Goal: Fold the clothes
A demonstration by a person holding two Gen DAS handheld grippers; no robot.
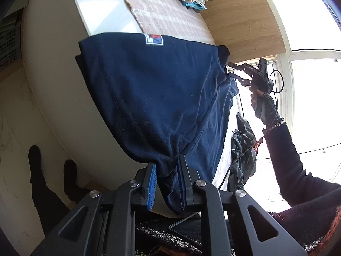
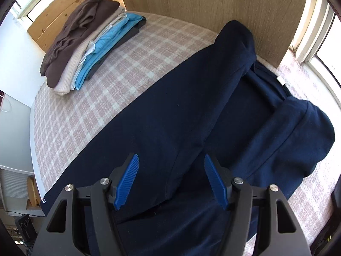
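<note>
Checked cloth covers the counter [image 2: 89,115], where a navy shirt [image 2: 183,123] is spread, one edge draped over the side. That edge is pinched by the left gripper [image 1: 167,183]. Above the shirt, the right gripper [image 2: 170,181] is held with fingers spread apart, empty.

Left tool [image 1: 167,171] clamped shut; right tool [image 2: 171,180] spread, empty

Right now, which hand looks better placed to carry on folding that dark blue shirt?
Probably the left. Its tongs are already shut on a bunched edge of the navy shirt at the table's rim. The right tongs are open above the shirt, gripping nothing, so they'd have to grasp first.
</note>
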